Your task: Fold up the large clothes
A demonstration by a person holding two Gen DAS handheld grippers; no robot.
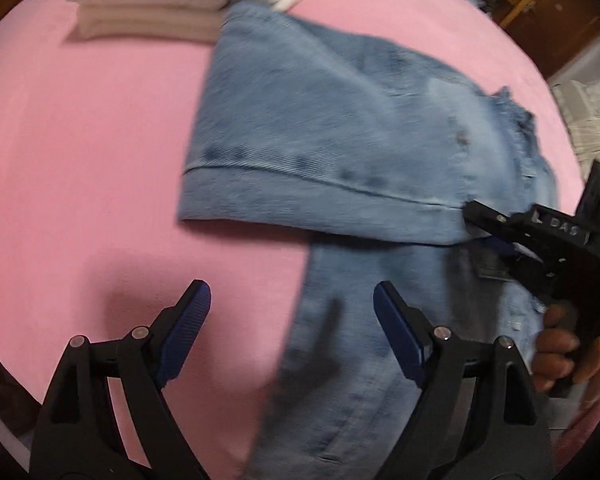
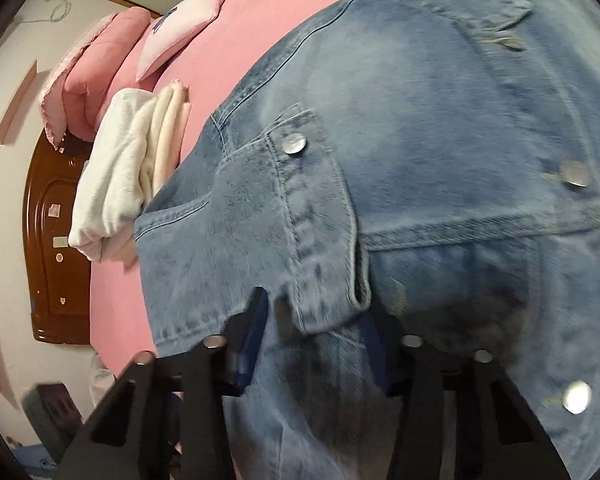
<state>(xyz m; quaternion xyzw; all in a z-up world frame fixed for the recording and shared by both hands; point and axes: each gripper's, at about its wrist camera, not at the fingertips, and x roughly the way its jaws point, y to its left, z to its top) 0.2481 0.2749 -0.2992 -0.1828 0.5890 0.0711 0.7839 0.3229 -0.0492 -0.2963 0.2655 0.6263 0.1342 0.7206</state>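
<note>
Two claws | left claw wide, empty | right claw pinching denim jacket

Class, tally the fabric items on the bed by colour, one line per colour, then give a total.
Blue: 1, the denim jacket
Pink: 2, the folded quilt and the pillow
White or cream: 2, the folded garments stacked together
Total: 5

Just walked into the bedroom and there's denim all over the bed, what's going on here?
A person is folding a denim jacket on the pink bed, holding a gripper in each hand. The right gripper is pinching the edge of a folded-over part of the jacket. The left gripper hangs open just above the bed and jacket, holding nothing. Folded pale clothes sit stacked further back.
</note>
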